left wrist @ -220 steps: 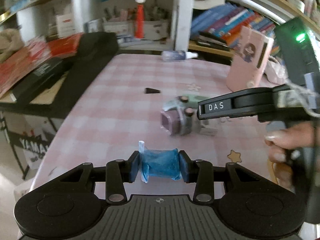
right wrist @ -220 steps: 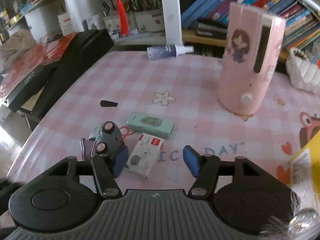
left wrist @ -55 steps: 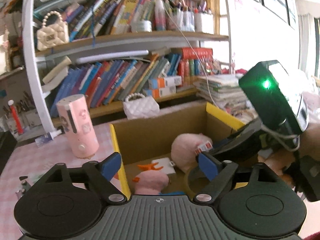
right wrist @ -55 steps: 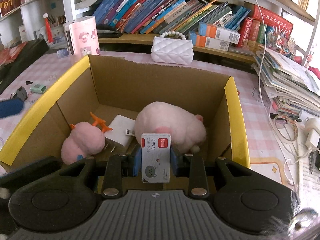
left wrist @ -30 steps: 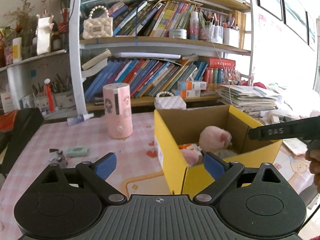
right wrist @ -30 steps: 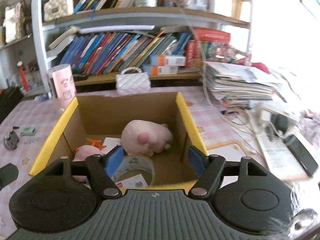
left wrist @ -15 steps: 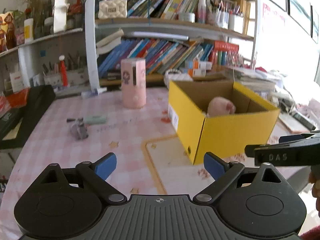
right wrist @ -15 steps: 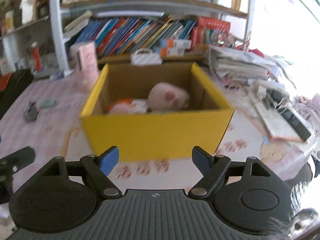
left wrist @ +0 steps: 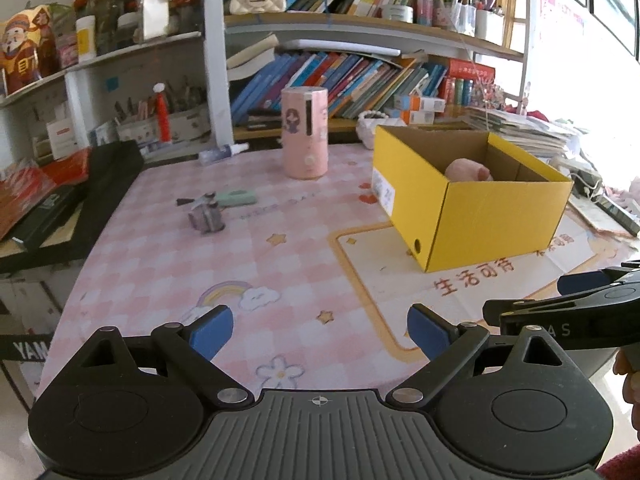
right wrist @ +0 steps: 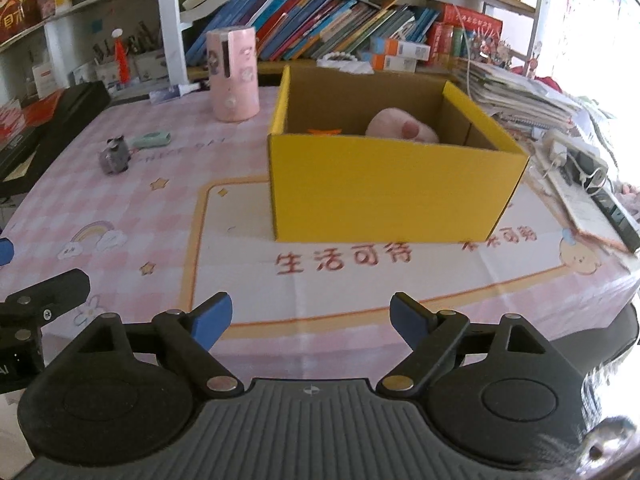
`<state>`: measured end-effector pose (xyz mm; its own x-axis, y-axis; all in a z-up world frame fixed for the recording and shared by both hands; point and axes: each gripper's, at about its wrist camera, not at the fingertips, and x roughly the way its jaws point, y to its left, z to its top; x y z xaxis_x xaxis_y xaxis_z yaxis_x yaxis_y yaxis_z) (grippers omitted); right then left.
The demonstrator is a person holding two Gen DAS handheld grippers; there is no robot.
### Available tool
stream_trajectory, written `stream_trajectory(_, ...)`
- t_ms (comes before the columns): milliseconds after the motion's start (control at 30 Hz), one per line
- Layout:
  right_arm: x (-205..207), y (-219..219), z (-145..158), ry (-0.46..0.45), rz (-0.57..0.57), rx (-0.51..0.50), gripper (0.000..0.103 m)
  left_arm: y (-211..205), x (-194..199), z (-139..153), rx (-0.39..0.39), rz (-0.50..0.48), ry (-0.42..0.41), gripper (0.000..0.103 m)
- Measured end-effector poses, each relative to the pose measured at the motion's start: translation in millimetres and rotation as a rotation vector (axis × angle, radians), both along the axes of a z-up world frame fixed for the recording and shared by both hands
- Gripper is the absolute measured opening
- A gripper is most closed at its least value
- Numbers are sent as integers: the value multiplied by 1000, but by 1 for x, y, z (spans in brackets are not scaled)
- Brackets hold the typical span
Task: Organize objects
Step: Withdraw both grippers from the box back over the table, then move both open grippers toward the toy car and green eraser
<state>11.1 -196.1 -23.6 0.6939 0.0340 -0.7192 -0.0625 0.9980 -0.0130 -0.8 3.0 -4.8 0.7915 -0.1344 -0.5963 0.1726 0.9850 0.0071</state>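
**A:** Yellow cardboard box (right wrist: pixel 384 196) sits open on the pink checked tablecloth (left wrist: pixel 168 264), with a pink plush toy (right wrist: pixel 400 128) already inside. What you have left lies well apart from it, out on the cloth: a small grey toy car (left wrist: pixel 207 218) and, just behind it, a flat mint-green case (left wrist: pixel 237 197).

**B:** And my grippers?

**A:** Your left gripper (left wrist: pixel 320 330) stands wide open with nothing between its blue pads. Your right gripper (right wrist: pixel 310 320) has just been opening; its jaws are spread wide too, and they are bare. Both hover over the near edge of the table.

**B:** How will the car handle?

**A:** I'd judge it light and rigid, hard plastic or metal, so it won't give under the pads. It may roll if it rests on its wheels, though I can't tell how it lies from here. Take it across the body's flanks, not over the wheels.

**B:** The green case?

**A:** Smooth and low, likely slippery. Pinch it across its short width, pads down close to the cloth. Mind the tall pink cylinder (left wrist: pixel 305 133) standing behind.
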Motion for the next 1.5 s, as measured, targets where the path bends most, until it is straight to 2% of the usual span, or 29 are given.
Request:
stream_trajectory(500,-19,47,-3,5,100,15,89,42,-28,0,23,71,18,96)
stream_trajectory(933,-27,91,0,-8,184,11,94,76,-38,1,25,121,23,96)
stream_trajectory(1233,-17,107,-1,-5,215,7,94,89,-31,-2,12,151,33,96)
stream_trajectory(1500,11,120,-7,10,245,5,95,97,-6,-7,16,178,48,96)
